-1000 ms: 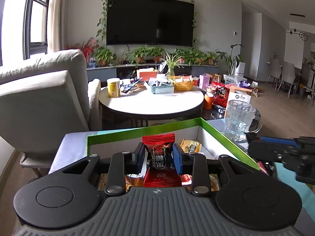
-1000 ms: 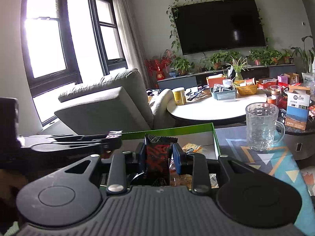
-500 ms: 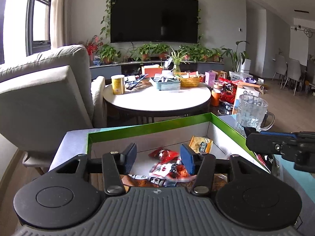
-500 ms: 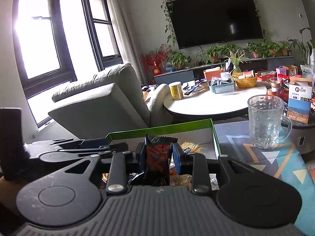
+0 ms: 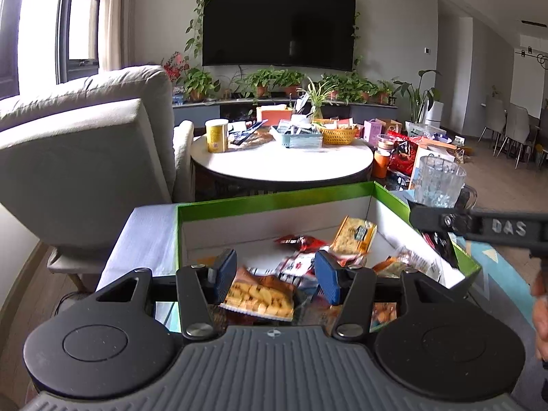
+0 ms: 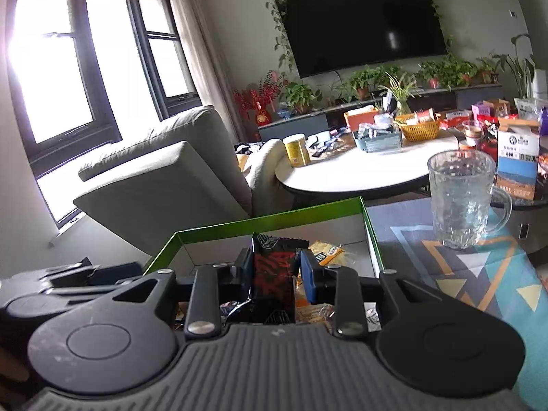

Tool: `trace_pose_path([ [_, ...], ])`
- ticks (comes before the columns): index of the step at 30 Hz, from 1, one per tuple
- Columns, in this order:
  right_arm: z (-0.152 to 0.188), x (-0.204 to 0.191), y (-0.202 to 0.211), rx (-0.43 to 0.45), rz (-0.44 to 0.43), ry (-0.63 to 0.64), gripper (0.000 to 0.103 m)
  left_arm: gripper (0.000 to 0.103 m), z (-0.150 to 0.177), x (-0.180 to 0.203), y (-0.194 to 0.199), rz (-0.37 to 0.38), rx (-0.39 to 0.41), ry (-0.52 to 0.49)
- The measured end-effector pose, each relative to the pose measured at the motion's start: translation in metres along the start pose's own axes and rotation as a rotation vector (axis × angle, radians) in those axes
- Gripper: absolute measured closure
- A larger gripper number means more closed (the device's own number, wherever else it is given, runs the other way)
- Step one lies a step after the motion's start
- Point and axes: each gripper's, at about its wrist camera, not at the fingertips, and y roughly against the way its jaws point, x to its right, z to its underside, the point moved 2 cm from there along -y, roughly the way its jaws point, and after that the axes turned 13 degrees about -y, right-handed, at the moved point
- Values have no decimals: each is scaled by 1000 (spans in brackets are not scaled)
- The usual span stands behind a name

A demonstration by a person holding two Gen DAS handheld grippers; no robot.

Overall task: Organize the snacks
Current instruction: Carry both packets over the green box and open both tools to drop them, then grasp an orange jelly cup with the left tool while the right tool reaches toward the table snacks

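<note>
A green-rimmed cardboard box point(image 5: 274, 199) holds several snack packets, among them a red packet point(image 5: 297, 240), a yellow packet point(image 5: 356, 236) and a packet of yellow chips point(image 5: 258, 297). My left gripper point(image 5: 275, 274) is open and empty just above the box's near side. My right gripper point(image 6: 274, 269) is shut on a dark red snack packet point(image 6: 273, 274), held upright over the same box point(image 6: 274, 217). The right gripper's side shows at the right of the left wrist view point(image 5: 479, 227).
A glass mug point(image 6: 459, 198) stands on the patterned cloth point(image 6: 455, 274) right of the box. A grey armchair point(image 5: 85, 150) is to the left. A round white table point(image 5: 281, 161) with a yellow can, baskets and boxes stands behind.
My left gripper opened and let go of a red snack packet, which now lies in the box. My right gripper still holds its dark red packet and has drifted slightly.
</note>
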Motion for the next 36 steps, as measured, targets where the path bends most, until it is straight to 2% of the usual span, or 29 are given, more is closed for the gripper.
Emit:
trace_pose_path([
  [6, 1, -1, -8, -13, 40, -15, 69, 55, 8, -7, 10, -16, -10, 17],
  [10, 1, 1, -4, -35, 34, -30, 69, 55, 12, -10, 16, -22, -12, 22],
  [14, 0, 2, 3, -25, 39, -28, 62, 55, 16, -10, 20, -24, -23, 28],
  [18, 0, 2, 10, -35, 30, -25, 61, 55, 21, -2, 28, 24, -33, 14],
  [20, 1, 1, 15, -33, 26, -17, 59, 52, 25, 6, 31, 59, -48, -10],
  [27, 10, 9, 37, -34, 36, -9, 56, 52, 46, 37, 43, 159, -115, -52],
  [32, 17, 13, 51, -54, 28, 0, 52, 52, 63, 55, 47, 196, -174, -109],
  [36, 28, 12, 64, -81, -8, 21, 47, 52, 72, 62, 46, 218, -213, -113],
])
